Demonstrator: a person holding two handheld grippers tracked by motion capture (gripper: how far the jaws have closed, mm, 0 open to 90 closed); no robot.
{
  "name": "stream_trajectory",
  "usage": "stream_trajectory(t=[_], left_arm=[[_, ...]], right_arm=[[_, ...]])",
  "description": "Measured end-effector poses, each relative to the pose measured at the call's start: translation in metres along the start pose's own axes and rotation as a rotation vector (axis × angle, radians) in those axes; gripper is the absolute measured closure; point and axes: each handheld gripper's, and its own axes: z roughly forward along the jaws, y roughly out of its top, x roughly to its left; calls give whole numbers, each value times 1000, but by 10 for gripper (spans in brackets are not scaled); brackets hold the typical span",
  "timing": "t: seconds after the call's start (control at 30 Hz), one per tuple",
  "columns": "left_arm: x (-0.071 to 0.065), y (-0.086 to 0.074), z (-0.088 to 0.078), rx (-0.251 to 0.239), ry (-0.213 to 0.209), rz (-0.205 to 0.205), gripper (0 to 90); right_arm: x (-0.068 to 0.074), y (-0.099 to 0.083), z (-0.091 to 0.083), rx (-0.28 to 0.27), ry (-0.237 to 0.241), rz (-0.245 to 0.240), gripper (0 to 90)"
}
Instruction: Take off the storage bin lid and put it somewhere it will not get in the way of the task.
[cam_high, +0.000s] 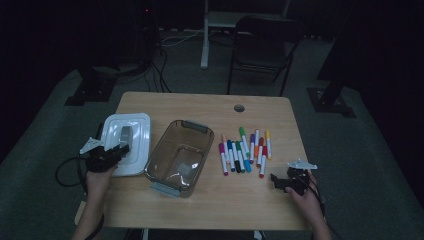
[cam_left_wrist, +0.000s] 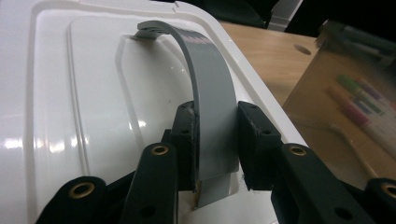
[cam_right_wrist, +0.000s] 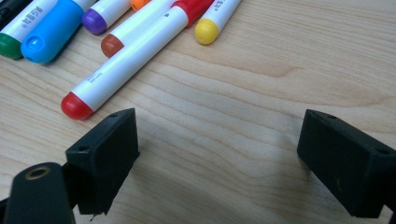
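At the left edge of the table (cam_high: 210, 205): one white lid (cam_high: 141, 125), lying flat, with one arched grey handle (cam_left_wrist: 212, 93) across its top. Over the lid's near end, one left gripper (cam_high: 120, 149), closed on that handle; in the left gripper view, one black pad pressed to each side of the grey strap near its near foot. Lid cut off at the left and bottom of that view, the handle's near foot partly hidden behind the jaws.

Near the middle of the table: one clear container (cam_high: 156, 159), open-topped, set at a slant just beside the lid, with one grey latch at each of its two short ends. Nothing certain about its bottom beyond a pale glare.

Toward the right edge: one loose bunch of markers (cam_high: 245, 150), about a dozen, white-bodied with coloured caps, lying close and partly across each other; exact number hard to fix in the dim high view. In the right gripper view, seven coloured ends, most bodies cut off by the top edge.

Near the front right corner: one right gripper (cam_high: 280, 181), jaws spread wide over bare wood, gripping nothing, just short of the nearest red-capped marker.

Near the far edge: one round hole (cam_high: 239, 107) in the tabletop. Beyond the table, one dark chair (cam_high: 262, 40), its details lost in shadow.
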Motion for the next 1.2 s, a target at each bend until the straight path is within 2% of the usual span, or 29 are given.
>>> stream_trajectory(t=[0.17, 0.53, 0.57, 0.67, 0.7, 0.83, 0.93, 0.97, 1.0, 1.1, 1.17, 1.2], left_arm=[[3, -12, 11, 23, -18, -5, 712], [7, -20, 29, 95, -6, -7, 712], [9, -22, 32, 110, -2, -17, 712], [11, -25, 36, 117, -8, -17, 712], [11, -26, 38, 133, 4, -14, 711], [13, -28, 40, 137, 15, -28, 710], [15, -28, 40, 140, 9, -35, 707], [15, -28, 40, 147, 6, -35, 691], [15, -28, 40, 147, 6, -35, 627], [14, -24, 39, 156, -34, -17, 307], [12, -22, 36, 137, -21, 10, 210], [12, -22, 36, 137, -21, 10, 146]], right_arm=[[0, 0, 0, 1, 0, -2, 121], [0, 0, 0, 0, 0, 0, 121], [0, 0, 0, -1, 0, 0, 121], [0, 0, 0, 0, 0, -1, 121], [0, 0, 0, 0, 0, -1, 121], [0, 0, 0, 0, 0, -1, 121], [0, 0, 0, 0, 0, -1, 121], [0, 0, 0, 0, 0, -1, 121], [0, 0, 0, 0, 0, -1, 121], [0, 0, 0, 0, 0, -1, 121], [0, 0, 0, 0, 0, -1, 121], [0, 0, 0, 0, 0, -1, 121]])
